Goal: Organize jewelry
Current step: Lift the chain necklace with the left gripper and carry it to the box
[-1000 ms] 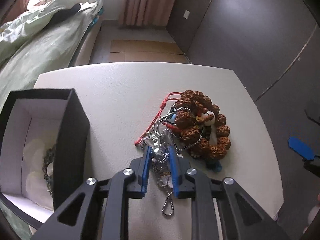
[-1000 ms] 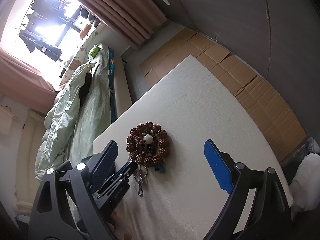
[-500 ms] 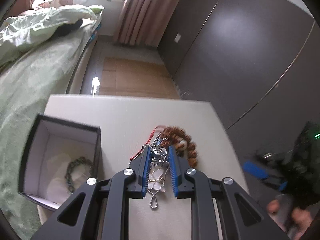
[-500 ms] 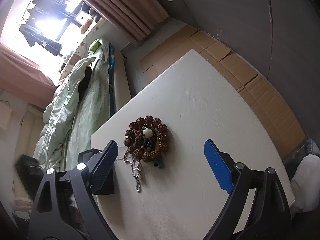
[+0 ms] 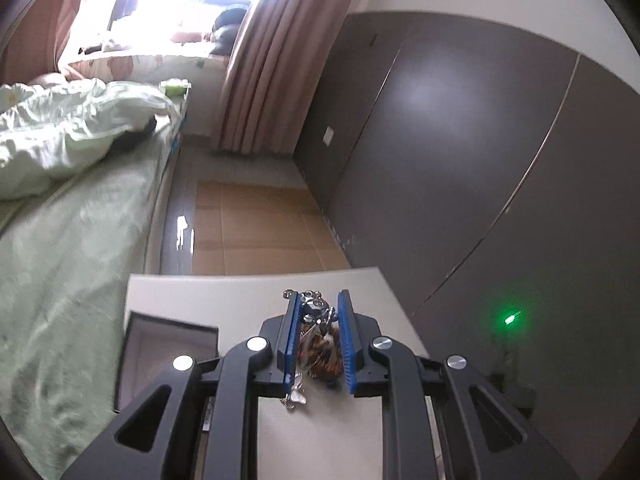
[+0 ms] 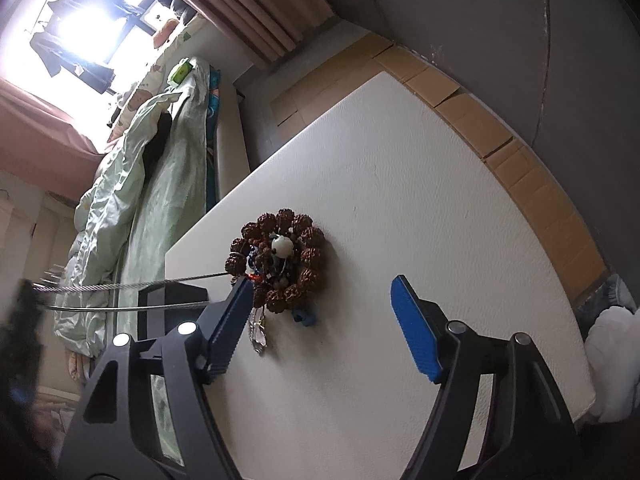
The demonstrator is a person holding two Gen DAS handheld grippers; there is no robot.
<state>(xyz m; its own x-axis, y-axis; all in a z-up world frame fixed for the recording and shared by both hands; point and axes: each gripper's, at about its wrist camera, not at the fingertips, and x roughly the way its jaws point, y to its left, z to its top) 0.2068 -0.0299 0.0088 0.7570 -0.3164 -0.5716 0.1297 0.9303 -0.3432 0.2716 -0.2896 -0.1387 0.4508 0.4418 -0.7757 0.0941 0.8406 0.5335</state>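
My left gripper (image 5: 319, 298) is shut on a silver chain with a pendant (image 5: 314, 308) and holds it high above the white table (image 5: 224, 292). In the right wrist view two strands of the chain (image 6: 120, 286) run taut from the jewelry pile to a blurred dark shape at the left edge. The pile is a brown bead bracelet (image 6: 308, 256) with a white bead, red cord and small pieces inside it. My right gripper (image 6: 320, 282) hovers just in front of the pile. Its jaws are closing, and no pad touches anything.
A black box with a white lining (image 6: 168, 300) stands at the table's left edge, left of the pile; it shows in the left wrist view too (image 5: 168, 344). A bed with green covers (image 5: 60, 240) lies beyond it. Cardboard (image 5: 260, 232) covers the floor by the dark wall.
The left gripper has risen with the chain, drawing it out of the pile until it stretches tight. The right gripper's jaws have narrowed a little, and the gripper has sunk slightly.
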